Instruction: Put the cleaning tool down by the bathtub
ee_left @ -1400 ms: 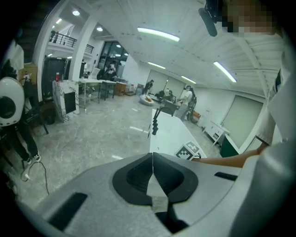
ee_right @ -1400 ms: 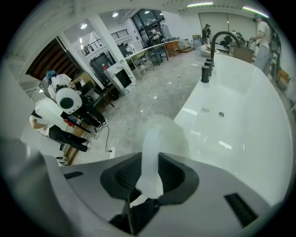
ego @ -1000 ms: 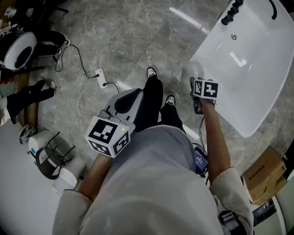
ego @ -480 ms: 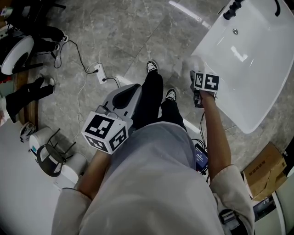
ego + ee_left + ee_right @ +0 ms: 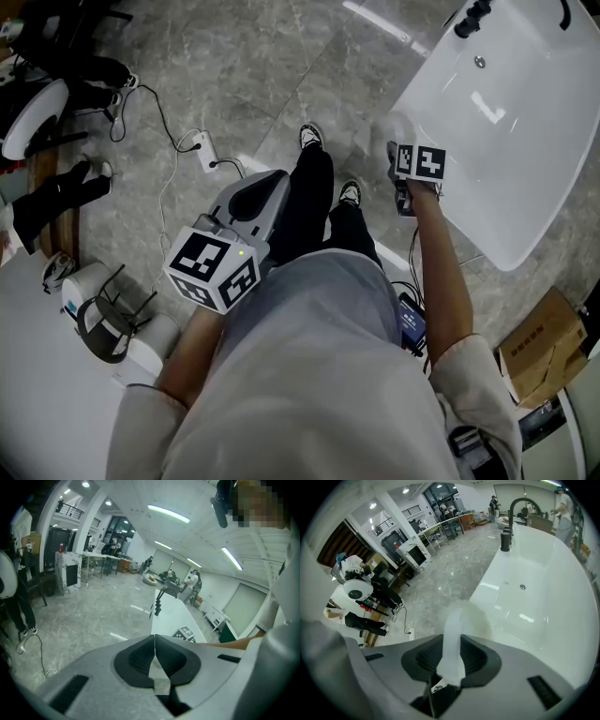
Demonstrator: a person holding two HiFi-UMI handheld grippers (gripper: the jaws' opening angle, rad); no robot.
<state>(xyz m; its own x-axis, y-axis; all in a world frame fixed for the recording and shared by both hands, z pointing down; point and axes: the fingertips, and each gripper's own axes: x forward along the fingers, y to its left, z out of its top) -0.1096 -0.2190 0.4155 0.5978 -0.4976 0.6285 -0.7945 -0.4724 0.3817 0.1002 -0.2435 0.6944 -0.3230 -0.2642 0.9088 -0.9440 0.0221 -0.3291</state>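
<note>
The white bathtub [image 5: 506, 122] stands at the right of the head view, and the right gripper view shows its basin [image 5: 534, 597] too. My right gripper [image 5: 397, 157] hovers over the floor at the tub's near rim. Its jaws [image 5: 452, 641] are opening, with the handle of the white cleaning tool [image 5: 454, 630] still between the pads and touching them. The tool's fuzzy head [image 5: 398, 129] points toward the tub's outer wall. My left gripper [image 5: 258, 197] is held in front of the person's legs. Its jaws [image 5: 154, 637] are shut, with nothing between them.
A black faucet [image 5: 472, 19] rises at the tub's far end. A power strip with cables [image 5: 203, 150] lies on the marble floor at the left. The person's shoes [image 5: 310, 138] stand between the grippers. A cardboard box [image 5: 539, 352] sits at lower right, a white appliance [image 5: 112, 328] at lower left.
The left gripper has drifted a little to the left. The right gripper stays at the tub's rim with the tool between its jaws.
</note>
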